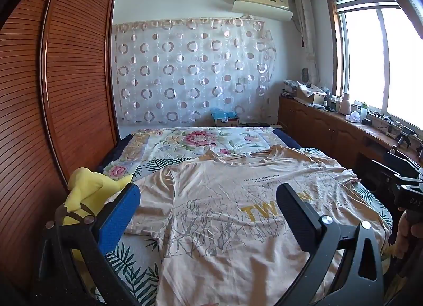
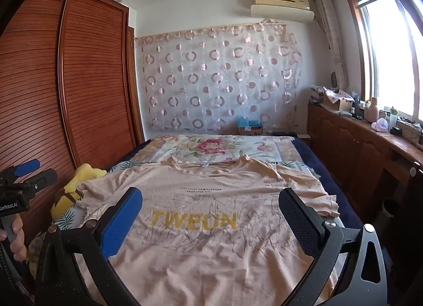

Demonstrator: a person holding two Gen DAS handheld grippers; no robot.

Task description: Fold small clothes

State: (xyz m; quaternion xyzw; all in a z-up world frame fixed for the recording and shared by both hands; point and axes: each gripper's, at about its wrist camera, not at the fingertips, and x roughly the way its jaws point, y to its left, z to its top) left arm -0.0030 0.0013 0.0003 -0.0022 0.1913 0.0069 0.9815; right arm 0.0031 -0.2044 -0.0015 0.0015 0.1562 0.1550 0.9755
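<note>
Because the peach T-shirt (image 2: 211,226) lay flat on the bed (image 2: 267,147) with both grippers, left (image 1: 208,216) and right (image 2: 210,216), gaping empty above it, a pinch risked catching the sheet too (loose, wrinkled cloth).

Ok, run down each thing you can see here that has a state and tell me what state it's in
T-shirt: spread flat on the bed, print up, unfolded, wrinkled.
Left hand-held gripper: open, above the shirt, holding nothing.
Right hand-held gripper: open, above the shirt, holding nothing.
Wardrobe doors: closed.
Yellow plush toy: lying at the bed's left edge beside the shirt.
</note>
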